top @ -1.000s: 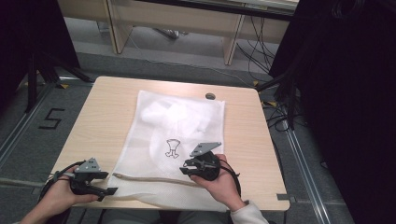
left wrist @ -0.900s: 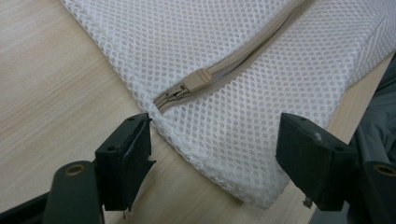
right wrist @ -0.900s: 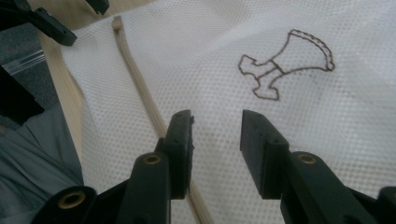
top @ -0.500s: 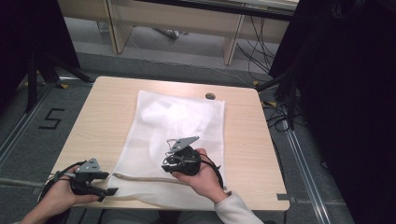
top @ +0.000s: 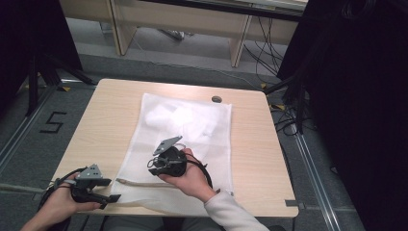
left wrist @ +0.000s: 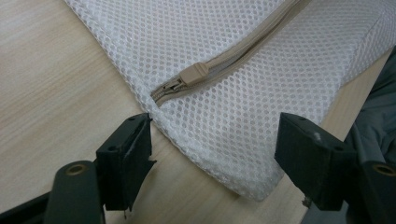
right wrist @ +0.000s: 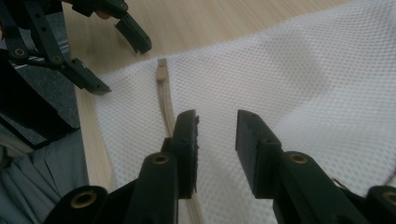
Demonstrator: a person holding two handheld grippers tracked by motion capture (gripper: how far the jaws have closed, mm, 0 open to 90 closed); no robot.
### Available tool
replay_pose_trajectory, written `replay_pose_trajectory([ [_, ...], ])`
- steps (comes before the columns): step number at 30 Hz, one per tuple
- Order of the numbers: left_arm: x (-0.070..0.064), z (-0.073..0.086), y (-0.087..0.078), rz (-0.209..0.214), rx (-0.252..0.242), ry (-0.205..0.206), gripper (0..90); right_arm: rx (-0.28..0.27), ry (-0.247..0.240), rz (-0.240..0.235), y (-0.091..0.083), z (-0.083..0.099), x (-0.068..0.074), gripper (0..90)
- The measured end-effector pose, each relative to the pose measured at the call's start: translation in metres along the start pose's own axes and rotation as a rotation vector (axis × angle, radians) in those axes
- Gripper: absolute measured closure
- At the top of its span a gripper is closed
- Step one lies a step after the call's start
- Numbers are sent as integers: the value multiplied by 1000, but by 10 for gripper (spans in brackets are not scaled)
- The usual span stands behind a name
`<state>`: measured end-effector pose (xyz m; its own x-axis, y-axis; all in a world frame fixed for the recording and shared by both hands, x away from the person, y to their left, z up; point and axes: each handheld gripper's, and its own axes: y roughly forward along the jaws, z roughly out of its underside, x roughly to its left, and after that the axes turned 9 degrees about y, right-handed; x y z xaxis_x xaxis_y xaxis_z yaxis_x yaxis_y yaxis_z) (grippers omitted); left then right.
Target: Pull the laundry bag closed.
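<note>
Mesh bag (top: pixel 192 139), right hand-held gripper (top: pixel 155 166) now leftward

The right gripper (right wrist: pixel 215 140) is held part-open above the white mesh bag (right wrist: pixel 299 79), beside its beige zipper (right wrist: pixel 164 95).

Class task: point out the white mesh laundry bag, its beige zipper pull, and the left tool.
white mesh laundry bag (top: pixel 202 120), high view, upper panel
beige zipper pull (left wrist: pixel 195 73), left gripper view, tab
left tool (top: pixel 107 192), high view, between tips
</note>
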<state>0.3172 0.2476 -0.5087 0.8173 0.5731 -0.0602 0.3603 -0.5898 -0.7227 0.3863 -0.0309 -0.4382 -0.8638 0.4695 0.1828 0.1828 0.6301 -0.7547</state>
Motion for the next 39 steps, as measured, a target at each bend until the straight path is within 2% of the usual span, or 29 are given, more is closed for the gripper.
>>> replay_pose_trajectory([
  [1,0,0,0,0,0,0,267,6,-2,-7,3,-2,1,713],
  [2,-1,1,0,5,-18,-32,268,3,-4,-13,7,-4,3,714],
  [3,-1,1,0,5,-15,-22,268,8,-19,-23,11,-6,4,715],
  [6,-2,2,0,6,-25,-33,269,23,-18,-37,21,-12,9,717],
  [8,-1,2,-1,5,-23,-32,269,27,-41,-51,29,-16,12,718],
  [11,0,2,-2,8,-6,-13,269,42,-45,-65,40,-21,16,721],
  [12,-1,2,-2,9,-16,-23,270,48,-45,-69,44,-22,17,721],
  [14,0,2,-2,1,-7,-16,270,63,-28,-72,50,-23,19,722],
  [18,0,2,-2,10,-12,-19,270,80,-35,-79,64,-25,20,724],
  [19,-1,2,-1,6,-21,-31,270,94,-17,-73,67,-25,22,726],
  [20,0,2,-1,3,-16,-25,270,90,-34,-78,71,-26,21,727],
  [22,0,2,-2,5,-11,-16,270,104,-24,-81,76,-27,24,728],
  [23,0,2,-2,5,-12,-17,270,106,-35,-78,79,-28,24,728],
  [29,1,3,-2,7,-12,-18,270,124,-30,-91,91,-28,29,728],
  [31,1,2,-2,7,-10,-19,270,138,-6,-94,93,-27,31,727],
  [32,0,3,-2,6,-12,-19,270,133,-29,-92,95,-28,30,728],
  [33,1,2,-2,6,-10,-17,270,143,-6,-89,96,-28,32,727],
  [35,1,2,-2,6,-10,-19,270,141,-32,-88,99,-29,31,718],
  [37,1,3,-2,4,-8,-19,270,146,-30,-79,100,-30,33,717],
  [38,1,3,-2,3,-9,-20,270,153,-13,-78,101,-30,34,717],
  [39,1,3,-2,5,-10,-21,270,151,-33,-77,101,-31,34,717],
])
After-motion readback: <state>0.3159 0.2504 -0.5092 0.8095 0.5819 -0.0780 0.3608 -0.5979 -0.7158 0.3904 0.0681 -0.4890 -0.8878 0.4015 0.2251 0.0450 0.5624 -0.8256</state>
